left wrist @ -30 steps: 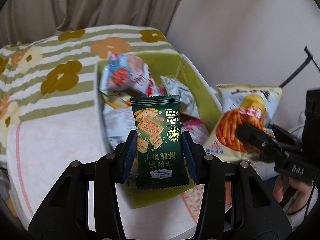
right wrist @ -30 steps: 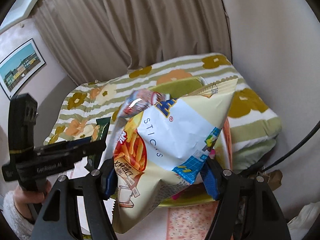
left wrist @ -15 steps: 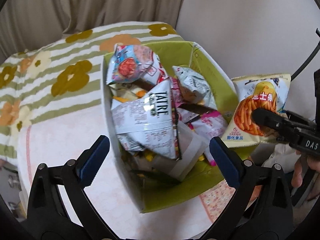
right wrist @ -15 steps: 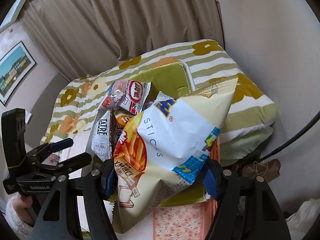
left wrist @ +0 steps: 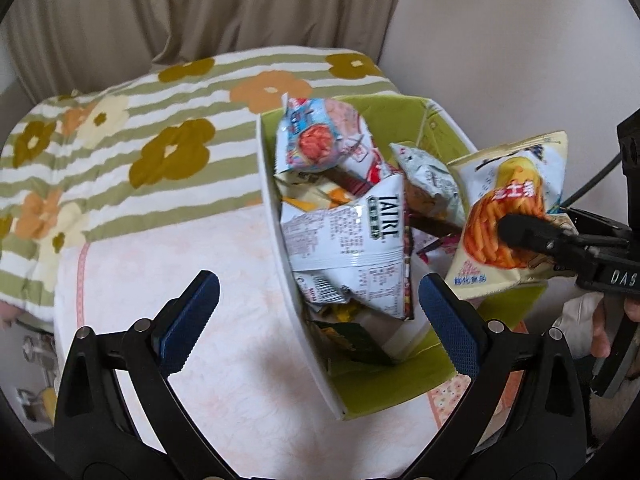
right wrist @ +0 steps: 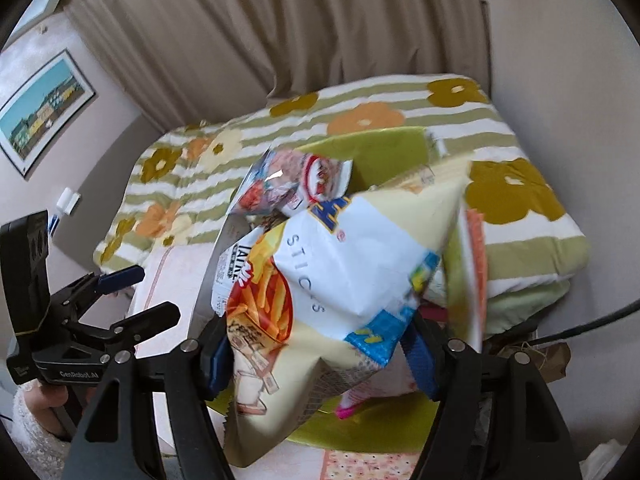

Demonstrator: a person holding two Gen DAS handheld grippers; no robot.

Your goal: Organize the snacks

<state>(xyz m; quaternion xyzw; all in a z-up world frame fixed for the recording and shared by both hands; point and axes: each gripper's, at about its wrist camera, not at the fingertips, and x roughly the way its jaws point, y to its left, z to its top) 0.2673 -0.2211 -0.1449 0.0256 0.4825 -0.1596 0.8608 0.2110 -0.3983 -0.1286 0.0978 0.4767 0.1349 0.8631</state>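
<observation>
A green box on the bed holds several snack bags, with a white TAIRI bag on top and the dark green cracker packet lying low at its near end. My left gripper is open and empty above the box's near left corner. My right gripper is shut on a pale yellow fries-stick bag and holds it over the box's right side; the bag also shows in the left wrist view. The box rim shows in the right wrist view.
The box sits on a pink cloth over a green striped flowered blanket. A beige curtain and a wall stand close behind. A framed picture hangs on the left wall.
My left gripper opened and let go of the green cracker packet, which now lies in the box. My right gripper has carried the fries-stick bag closer over the box.
</observation>
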